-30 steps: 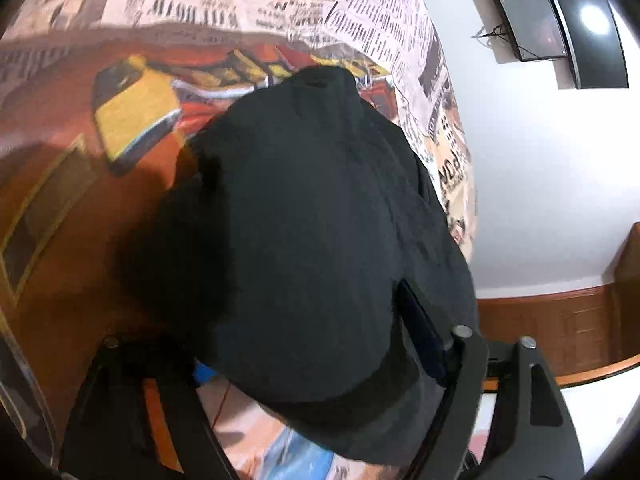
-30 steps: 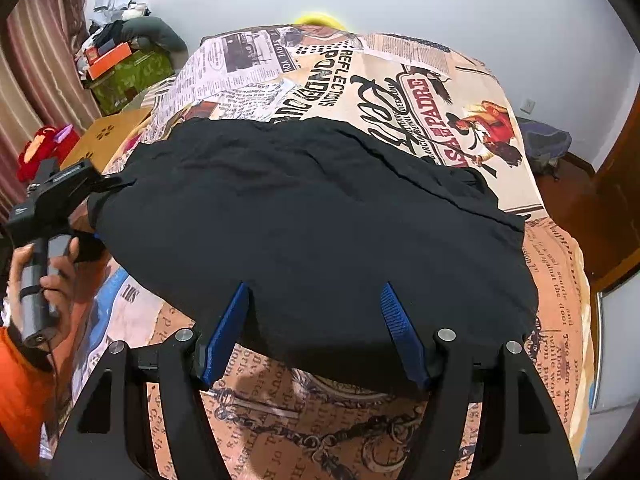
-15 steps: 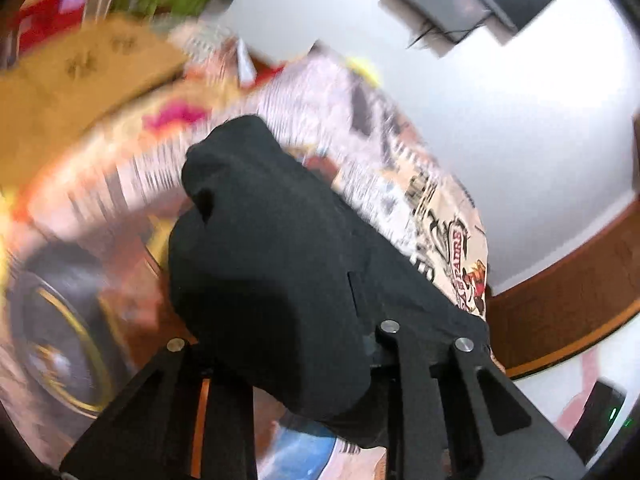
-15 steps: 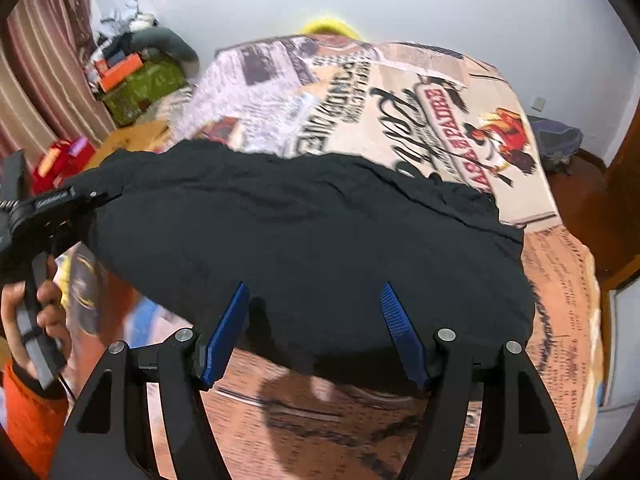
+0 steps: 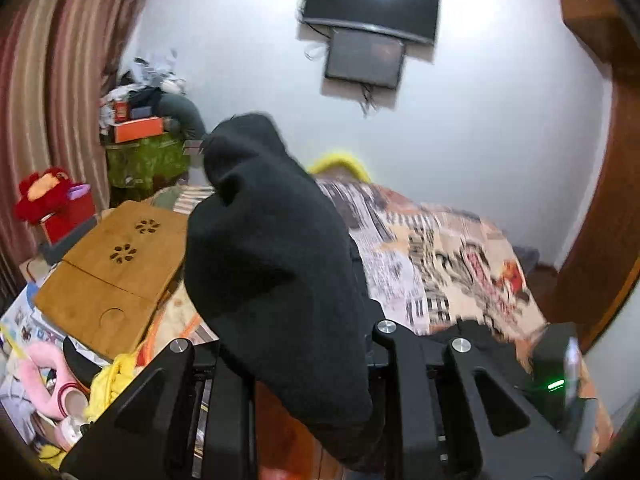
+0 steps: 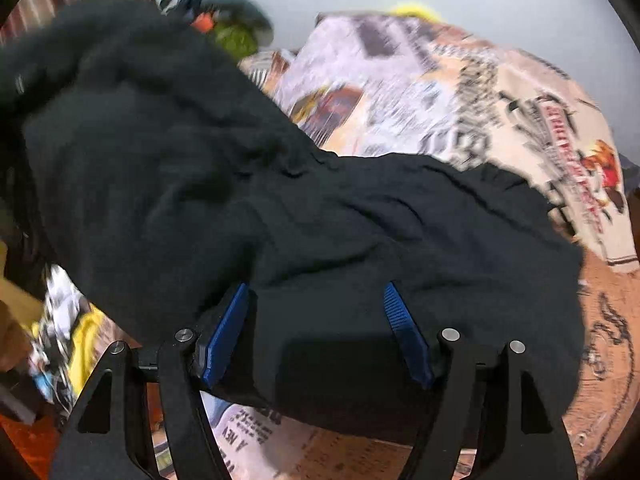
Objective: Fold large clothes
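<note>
A large black garment (image 6: 200,160) lies on the bed's printed sheet (image 6: 440,92), and its left part is lifted into the air. In the left wrist view a thick bunch of the black garment (image 5: 264,240) rises between the fingers, and my left gripper (image 5: 300,340) is shut on it, raised above the bed. My right gripper (image 6: 316,288) hovers over the garment's near edge. Its jaws are opening; the blue pads (image 6: 224,332) stand wide apart, with cloth lying between them but not pinched.
A wooden lap tray (image 5: 112,280), a red plush toy (image 5: 44,196) and a pile of clutter (image 5: 148,120) sit left of the bed, by a striped curtain (image 5: 48,60). A TV (image 5: 372,4) hangs on the far wall. A wooden door frame (image 5: 600,200) stands at right.
My left gripper shut on the garment's left end, then rose and rolled, lifting the cloth off the bed. My right gripper shifted along the near edge and stayed open.
</note>
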A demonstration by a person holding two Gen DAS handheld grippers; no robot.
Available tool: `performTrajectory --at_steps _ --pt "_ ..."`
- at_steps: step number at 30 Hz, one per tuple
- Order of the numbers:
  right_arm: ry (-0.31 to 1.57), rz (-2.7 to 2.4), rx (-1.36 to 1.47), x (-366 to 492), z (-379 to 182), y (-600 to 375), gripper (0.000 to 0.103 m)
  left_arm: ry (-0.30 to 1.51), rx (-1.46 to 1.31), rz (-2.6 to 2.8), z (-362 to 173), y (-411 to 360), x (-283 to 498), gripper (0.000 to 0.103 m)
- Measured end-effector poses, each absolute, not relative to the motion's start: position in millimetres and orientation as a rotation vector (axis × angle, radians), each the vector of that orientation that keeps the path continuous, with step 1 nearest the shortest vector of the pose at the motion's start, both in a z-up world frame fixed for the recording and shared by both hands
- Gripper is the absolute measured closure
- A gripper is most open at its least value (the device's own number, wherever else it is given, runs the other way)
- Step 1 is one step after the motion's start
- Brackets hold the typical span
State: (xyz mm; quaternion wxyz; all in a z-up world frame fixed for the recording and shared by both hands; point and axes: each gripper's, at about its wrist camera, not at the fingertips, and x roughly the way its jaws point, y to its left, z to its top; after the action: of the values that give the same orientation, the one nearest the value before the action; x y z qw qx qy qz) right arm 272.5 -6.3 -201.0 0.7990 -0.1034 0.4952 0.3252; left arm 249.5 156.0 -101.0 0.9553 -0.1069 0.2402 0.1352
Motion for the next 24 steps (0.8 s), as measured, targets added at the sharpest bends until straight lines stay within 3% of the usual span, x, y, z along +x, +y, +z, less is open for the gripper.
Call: performTrajectory --at_steps 6,14,19,22,24 --pt "1.052 0.711 -0.365 263.7 -206.5 0.7 0.038 0.511 -0.227 0.215 -105.4 132.9 255.2 0.082" --pt "0.986 0.518 -0.150 273.8 -158.0 -118.8 0.038 0.548 -0.127 0.093 -96.7 72.7 272.0 0.082" --pt "0.978 0.386 -0.109 270.9 -148.8 -191.1 0.038 0.602 -0.087 0.015 -104.7 19.8 284.1 0.076" --pt "0.995 0.347 -0.066 268.1 -149.8 -217.9 0.038 0.663 -0.111 -0.059 -115.7 0.8 291.8 0.062" --pt "1.007 0.323 -0.043 262.8 -151.5 -234.0 0.038 0.721 -0.170 -0.130 -128.0 -8.8 298.5 0.033"
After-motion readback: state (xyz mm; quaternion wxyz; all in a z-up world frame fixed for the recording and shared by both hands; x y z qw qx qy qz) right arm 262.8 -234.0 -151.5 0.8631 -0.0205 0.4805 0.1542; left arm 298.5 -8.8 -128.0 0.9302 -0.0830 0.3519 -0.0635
